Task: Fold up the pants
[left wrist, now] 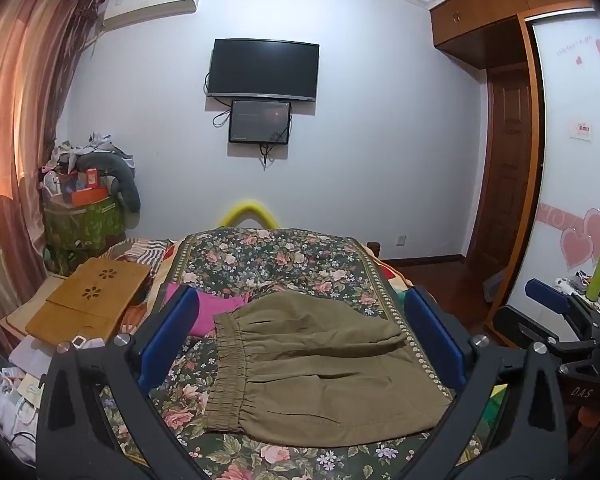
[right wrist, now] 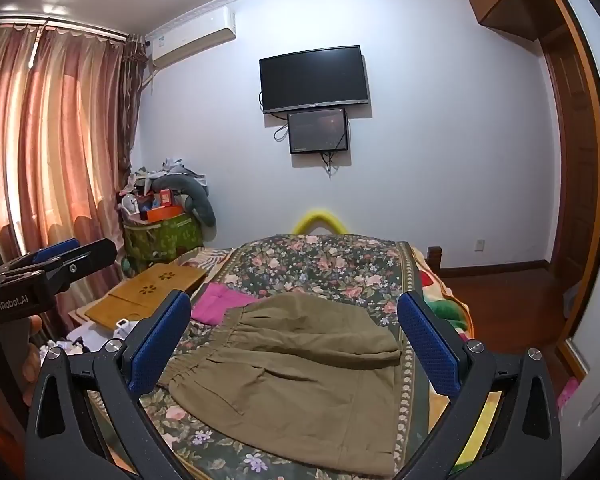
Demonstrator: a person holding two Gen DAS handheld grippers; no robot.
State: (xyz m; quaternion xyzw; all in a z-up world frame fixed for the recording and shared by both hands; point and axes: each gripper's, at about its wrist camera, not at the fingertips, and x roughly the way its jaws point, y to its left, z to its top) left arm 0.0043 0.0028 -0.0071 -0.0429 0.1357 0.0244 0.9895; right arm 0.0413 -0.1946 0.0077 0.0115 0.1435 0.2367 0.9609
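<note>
Olive pants [left wrist: 320, 364] folded on bed [left wrist: 284, 264] ahead of both grippers: left gripper [left wrist: 300, 344], right gripper [right wrist: 296, 344] wide open, empty. Recommend smoothing creases before release.

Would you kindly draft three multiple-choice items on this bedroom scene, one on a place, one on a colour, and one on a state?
1. Where do the olive pants lie?
A. on the floral bedspread
B. on the wooden lap desk
C. on the floor

2. What colour is the cloth beside the waistband?
A. white
B. pink
C. black

3. How stand the left gripper and right gripper?
A. both clamped on the pants
B. one holding the cloth
C. both open, holding nothing

Answers: 1 A, floral print surrounds the pants; 2 B, bright pink shows at the waistband; 3 C, blue pads stand wide apart above the pants.
</note>
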